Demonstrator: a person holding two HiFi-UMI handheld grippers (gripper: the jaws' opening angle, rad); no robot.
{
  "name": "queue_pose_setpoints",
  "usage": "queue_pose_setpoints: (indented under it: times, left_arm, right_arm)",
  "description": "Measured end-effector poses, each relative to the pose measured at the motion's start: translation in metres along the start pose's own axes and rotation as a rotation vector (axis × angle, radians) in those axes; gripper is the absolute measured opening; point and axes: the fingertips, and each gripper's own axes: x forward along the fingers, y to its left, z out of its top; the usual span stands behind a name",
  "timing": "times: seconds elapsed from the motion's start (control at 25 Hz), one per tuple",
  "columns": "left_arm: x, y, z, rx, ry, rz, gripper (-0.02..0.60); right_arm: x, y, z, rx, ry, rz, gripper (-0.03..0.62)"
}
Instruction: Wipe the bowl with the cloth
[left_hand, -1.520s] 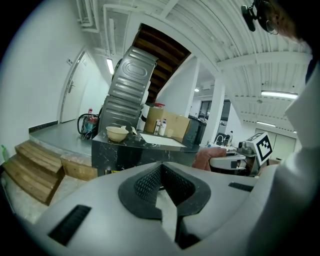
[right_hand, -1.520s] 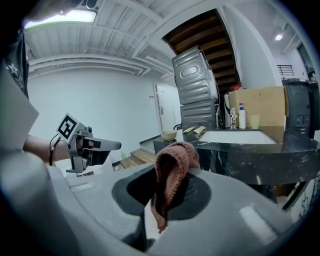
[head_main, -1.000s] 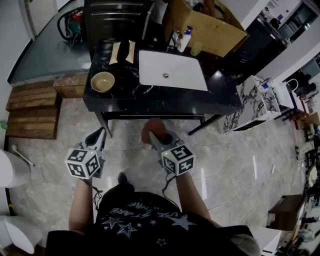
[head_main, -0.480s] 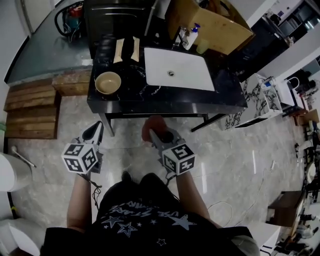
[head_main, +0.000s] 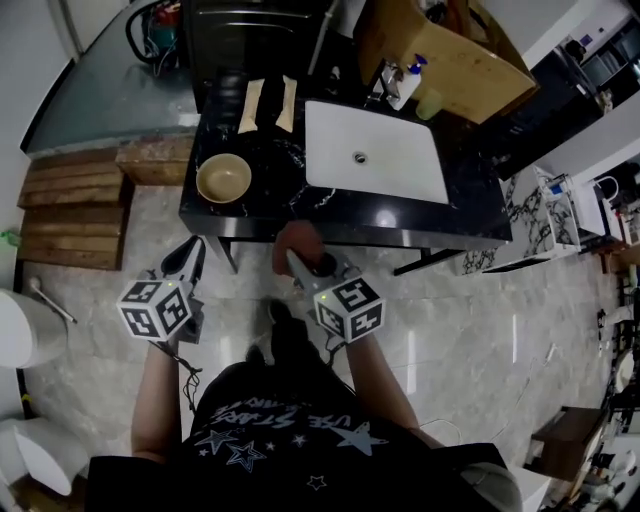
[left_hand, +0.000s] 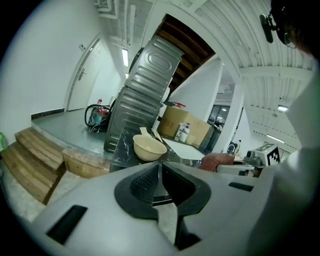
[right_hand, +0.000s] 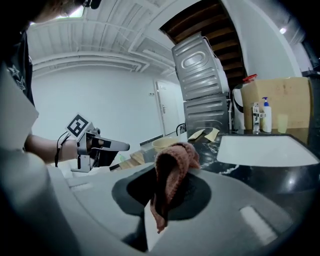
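A cream bowl (head_main: 224, 178) stands on the left end of a black marble counter (head_main: 260, 205); the left gripper view also shows the bowl (left_hand: 149, 147), and its rim (right_hand: 165, 144) peeks out in the right gripper view. My right gripper (head_main: 291, 258) is shut on a reddish-brown cloth (head_main: 299, 243), held just short of the counter's front edge; the cloth (right_hand: 172, 170) drapes over the jaws. My left gripper (head_main: 196, 247) is shut and holds nothing, below the bowl and off the counter's front edge. In its own view the left gripper (left_hand: 159, 172) points toward the bowl.
A white sink (head_main: 375, 152) is set into the counter to the right of the bowl. Two wooden pieces (head_main: 266, 104) lie behind the bowl. A soap bottle (head_main: 408, 84) and a cardboard box (head_main: 450, 55) stand at the back. Wooden steps (head_main: 70, 205) lie to the left on the tiled floor.
The person has stepped closer to the counter: bowl and counter sit lower and nearer in the head view. Both grippers moved forward, and the cloth now reaches the counter's front edge.
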Motion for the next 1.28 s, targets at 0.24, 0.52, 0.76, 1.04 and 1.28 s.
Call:
queue_pose_setpoints:
  times: [0.24,0.52,0.76,1.04,1.28]
  left_arm:
    - [0.026,0.021,0.031,-0.088,-0.032,0.089,0.068]
    - [0.064,0.032,0.051,-0.223,-0.042,0.112,0.166]
    - [0.083,0.058,0.065,-0.262,-0.05,0.19,0.186]
    - [0.1,0.075,0.056,-0.321,0.025,0.226,0.204]
    - [0.111,0.071,0.046,-0.328,0.099,0.22,0.202]
  right_arm:
    - [0.042,-0.033,0.039,-0.048,-0.02,0.089,0.046]
    - [0.071,-0.067,0.065,-0.074,-0.037,0.158,0.046]
    - [0.096,-0.084,0.076,-0.098,-0.034,0.212,0.048]
    - [0.114,-0.084,0.084,-0.128,-0.04,0.286,0.047]
    - [0.122,-0.087,0.089,-0.136,-0.048,0.314,0.048]
